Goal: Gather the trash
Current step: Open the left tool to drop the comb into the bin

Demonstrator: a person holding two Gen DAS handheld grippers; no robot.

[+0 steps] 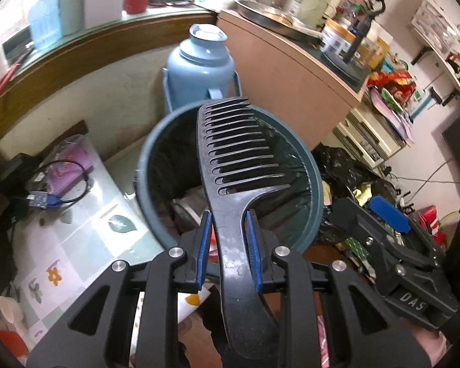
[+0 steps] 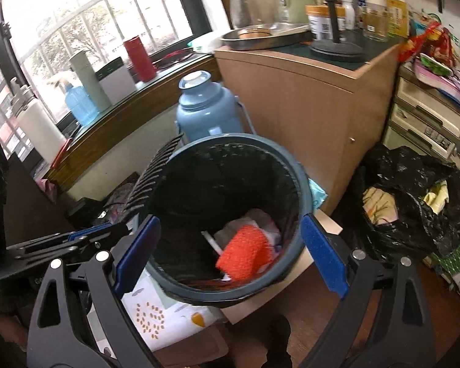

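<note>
A black wide-tooth comb [image 1: 236,165] is clamped by its handle between the blue pads of my left gripper [image 1: 228,230]. Its teeth reach out over the mouth of a blue-grey bin [image 1: 144,165] lined with a black bag. In the right wrist view the comb [image 2: 156,181] crosses the bin's left rim, with the left gripper [image 2: 101,233] behind it. My right gripper [image 2: 230,224] is open and empty, its jaws spread wide just above the bin [image 2: 230,297]. Inside the bin lie an orange scrubbing sponge [image 2: 245,253] and some paper and cloth scraps. The right gripper [image 1: 374,214] also shows in the left wrist view, right of the bin.
A light blue thermos jug [image 2: 208,110] stands behind the bin, against a wooden cabinet [image 2: 306,107] loaded with jars and a metal tray. A full black rubbish bag [image 2: 414,196] sits to the right. A table with a floral cover [image 1: 76,230] and cables lies to the left.
</note>
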